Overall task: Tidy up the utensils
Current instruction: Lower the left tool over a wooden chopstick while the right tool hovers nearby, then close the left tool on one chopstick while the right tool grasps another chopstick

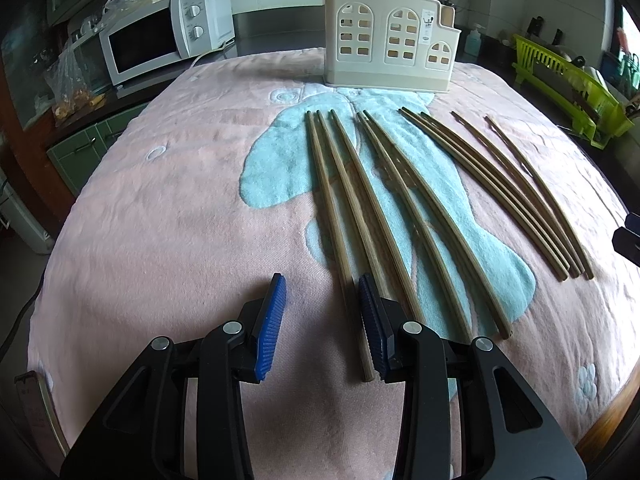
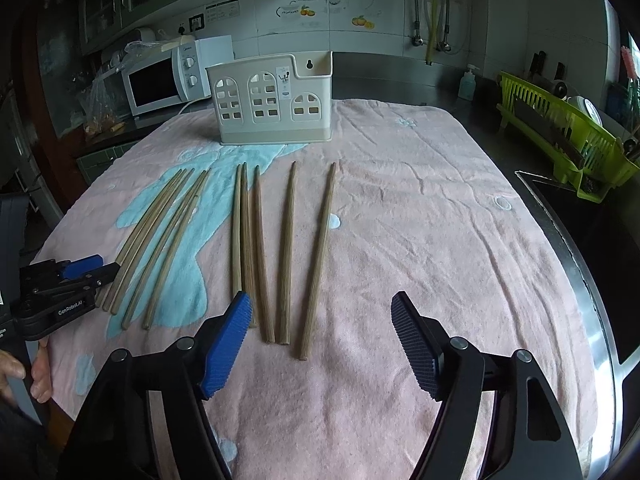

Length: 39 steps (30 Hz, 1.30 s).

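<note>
Right, both sets of jaws stand apart, gripping nothing: left gripper (image 1: 322, 320) low over the near end of the leftmost chopsticks (image 1: 384, 216), right gripper (image 2: 322, 344) just short of its five. Bare pink towel (image 2: 440, 240) runs rightward to the table's metal edge (image 2: 576, 248); the cream holder (image 2: 276, 100) stands upright at the back.

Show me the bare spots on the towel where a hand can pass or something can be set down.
Free: the pink towel left of the chopsticks, toward the microwave; and the wide stretch right of the outermost chopstick, toward the green rack. Crowded: the middle, in front of the beige holder, where chopsticks lie close together.
</note>
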{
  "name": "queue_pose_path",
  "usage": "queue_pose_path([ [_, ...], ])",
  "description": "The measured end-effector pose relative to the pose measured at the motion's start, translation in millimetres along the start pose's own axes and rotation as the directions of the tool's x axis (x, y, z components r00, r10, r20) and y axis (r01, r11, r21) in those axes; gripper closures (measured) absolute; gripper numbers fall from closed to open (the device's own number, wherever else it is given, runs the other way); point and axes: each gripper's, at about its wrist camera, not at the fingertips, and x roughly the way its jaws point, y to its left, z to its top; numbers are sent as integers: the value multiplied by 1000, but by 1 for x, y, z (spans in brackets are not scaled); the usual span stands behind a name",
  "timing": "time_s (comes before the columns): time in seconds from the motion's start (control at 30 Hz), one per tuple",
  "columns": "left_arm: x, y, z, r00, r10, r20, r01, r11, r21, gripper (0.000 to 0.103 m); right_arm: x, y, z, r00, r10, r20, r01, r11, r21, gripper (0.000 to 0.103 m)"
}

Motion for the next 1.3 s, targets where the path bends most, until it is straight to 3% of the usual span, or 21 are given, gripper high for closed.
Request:
queue_pose_path([
  [0.13, 0, 1, 0, 1000, -5, 2, 5, 1000, 1, 65, 3, -1, -3, 1000, 14, -11, -14, 1000, 9, 46],
  [0.4, 0, 3, 0, 1000, -21, 5, 21, 1000, 4, 65, 22, -2, -9, 997, 39, -65, -38, 999, 16, 74],
  [0.73, 1, 6, 2, 999, -34, 3, 34, 999, -17, 65, 47, 7, -5, 994, 25, -105, -26, 1000, -3, 87],
  [1.07, 6, -2, 7, 1000, 12, -6, -12, 1000, -15, 66, 53, 12, -6, 995, -12, -101, 9, 999, -37, 94],
  [1.3, 8, -1, 16, 1000, -7, -29, 7, 1000, 0, 88, 49, 7, -5, 996, -6, -89, 4, 1000, -24, 97],
])
